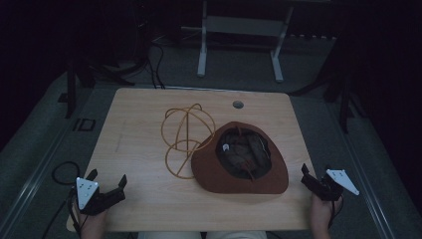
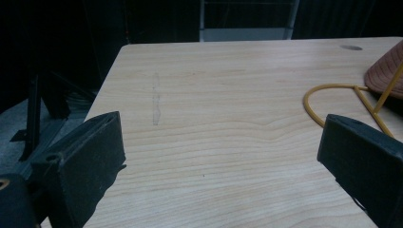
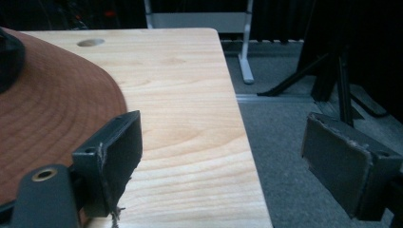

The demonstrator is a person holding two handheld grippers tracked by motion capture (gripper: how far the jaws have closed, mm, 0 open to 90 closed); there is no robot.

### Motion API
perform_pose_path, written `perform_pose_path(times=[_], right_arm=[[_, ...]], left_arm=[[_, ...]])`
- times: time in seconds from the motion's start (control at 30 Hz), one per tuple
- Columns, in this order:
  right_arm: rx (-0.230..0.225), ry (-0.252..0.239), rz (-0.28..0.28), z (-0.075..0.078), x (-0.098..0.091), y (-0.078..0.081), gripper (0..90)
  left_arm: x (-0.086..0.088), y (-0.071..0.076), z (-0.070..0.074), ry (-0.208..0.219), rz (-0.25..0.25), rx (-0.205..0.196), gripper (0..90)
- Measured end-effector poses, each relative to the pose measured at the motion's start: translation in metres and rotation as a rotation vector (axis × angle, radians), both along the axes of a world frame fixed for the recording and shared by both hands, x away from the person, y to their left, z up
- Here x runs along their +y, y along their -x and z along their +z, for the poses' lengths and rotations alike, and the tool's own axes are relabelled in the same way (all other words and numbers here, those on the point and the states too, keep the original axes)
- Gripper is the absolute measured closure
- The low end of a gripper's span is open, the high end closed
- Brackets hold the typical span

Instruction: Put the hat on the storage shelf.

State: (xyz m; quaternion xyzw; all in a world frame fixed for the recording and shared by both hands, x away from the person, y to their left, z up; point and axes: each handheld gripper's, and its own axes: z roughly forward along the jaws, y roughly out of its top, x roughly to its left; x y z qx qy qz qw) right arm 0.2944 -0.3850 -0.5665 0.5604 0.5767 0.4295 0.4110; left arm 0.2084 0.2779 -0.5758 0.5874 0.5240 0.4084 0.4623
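A brown brimmed hat [image 1: 209,167] lies upside down, right of the middle of the wooden table [image 1: 139,124]. Its dark lining faces up. A yellow wire frame [image 1: 185,130] of looped rods rests just left of the hat, touching its brim. My left gripper [image 1: 107,178] hovers open at the table's near left corner, with nothing between its fingers. In the left gripper view the left gripper [image 2: 223,126] looks over bare wood toward the wire frame [image 2: 328,86] and the hat [image 2: 385,71]. My right gripper [image 1: 316,173] stands open at the table's right edge, beside the hat [image 3: 52,104] brim.
A round cable hole [image 1: 238,104] sits near the table's far edge. A white-legged stand [image 1: 239,25] is behind the table on grey carpet. Black tripod legs [image 1: 74,84] flank both sides, and a cable [image 1: 62,172] loops on the floor at the left.
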Motion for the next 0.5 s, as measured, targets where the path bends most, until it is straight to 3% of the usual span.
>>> perform_pose_path(times=[0.2, 0.27, 0.5], right_arm=[[0.019, 0.006, -0.008, -0.0006, 0.0001, -0.0007, 13.8], [0.056, 0.019, -0.011, -0.002, 0.0018, -0.0038, 13.7], [0.061, 0.045, -0.017, -0.0006, 0.0041, -0.0025, 13.8]], left_arm=[[-0.0043, -0.0019, -0.0014, 0.003, -0.025, 0.013, 2.4], [-0.0053, -0.0027, -0.0018, 0.001, -0.028, 0.012, 2.4], [-0.0085, -0.0022, -0.002, 0.002, -0.033, 0.012, 2.4]])
